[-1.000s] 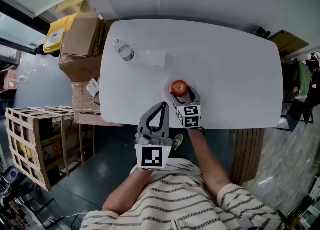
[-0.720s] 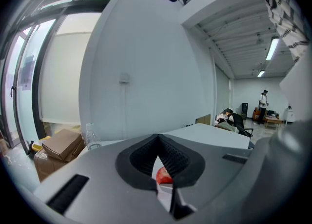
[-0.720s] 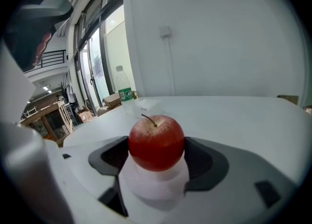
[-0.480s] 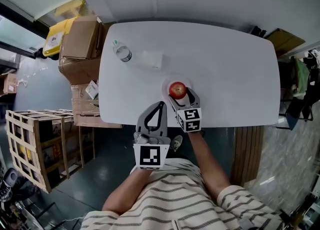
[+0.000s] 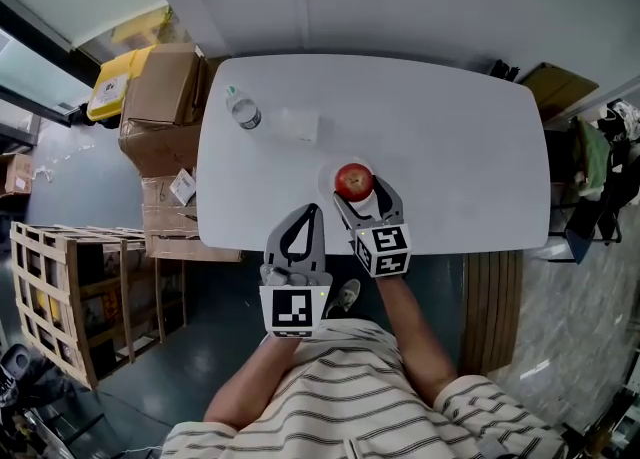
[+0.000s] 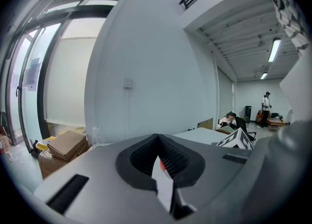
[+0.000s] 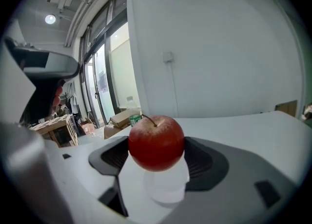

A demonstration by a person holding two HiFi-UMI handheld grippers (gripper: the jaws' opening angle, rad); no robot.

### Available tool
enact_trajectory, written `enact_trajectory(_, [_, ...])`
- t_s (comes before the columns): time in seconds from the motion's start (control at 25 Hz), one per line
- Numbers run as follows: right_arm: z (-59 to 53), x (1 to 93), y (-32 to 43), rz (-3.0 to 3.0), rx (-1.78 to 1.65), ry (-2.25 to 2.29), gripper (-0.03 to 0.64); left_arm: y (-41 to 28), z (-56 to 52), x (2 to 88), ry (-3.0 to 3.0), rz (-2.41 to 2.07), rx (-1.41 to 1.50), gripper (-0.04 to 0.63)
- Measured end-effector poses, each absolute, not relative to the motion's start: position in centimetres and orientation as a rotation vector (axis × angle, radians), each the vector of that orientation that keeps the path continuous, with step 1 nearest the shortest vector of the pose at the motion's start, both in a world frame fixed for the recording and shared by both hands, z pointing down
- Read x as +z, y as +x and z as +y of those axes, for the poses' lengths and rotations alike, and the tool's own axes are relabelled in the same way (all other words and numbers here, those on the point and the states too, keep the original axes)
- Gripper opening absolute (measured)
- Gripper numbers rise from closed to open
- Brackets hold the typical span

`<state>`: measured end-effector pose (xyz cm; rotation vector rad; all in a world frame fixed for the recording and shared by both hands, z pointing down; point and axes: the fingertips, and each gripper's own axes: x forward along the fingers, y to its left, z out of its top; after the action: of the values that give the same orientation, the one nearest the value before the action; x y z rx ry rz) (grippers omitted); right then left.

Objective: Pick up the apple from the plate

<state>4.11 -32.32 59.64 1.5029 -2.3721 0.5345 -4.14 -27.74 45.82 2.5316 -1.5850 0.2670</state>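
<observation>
A red apple (image 5: 353, 181) (image 7: 156, 142) sits between the fingertips of my right gripper (image 5: 361, 191) (image 7: 157, 158). The gripper is shut on it, one dark pad against each side. Just under the apple, between the jaws, lies the small white plate (image 5: 366, 206) (image 7: 167, 189), and the apple seems to hang slightly above it. The white table (image 5: 450, 147) carries the plate near its front edge. My left gripper (image 5: 311, 213) (image 6: 159, 158) is shut and holds nothing. It hovers at the table's front edge, left of the apple. A sliver of red shows through its jaws.
A water bottle (image 5: 243, 108) and a pale box (image 5: 301, 125) stand at the table's back left. Cardboard boxes (image 5: 160, 87) and a wooden crate (image 5: 75, 287) crowd the floor on the left. Someone stands far off (image 6: 266, 105) in the room.
My right gripper has come up towards the head camera with the apple in its tips, and both look larger. The left gripper has barely moved.
</observation>
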Motion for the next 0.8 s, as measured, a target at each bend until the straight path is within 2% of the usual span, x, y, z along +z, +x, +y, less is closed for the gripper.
enact_trajectory(0.8, [-30.0,49.2,3.9,-2.486,0.453,1.532,0.374,-5.0,-25.9,43.9,2.503,-1.639,0.203,0.004])
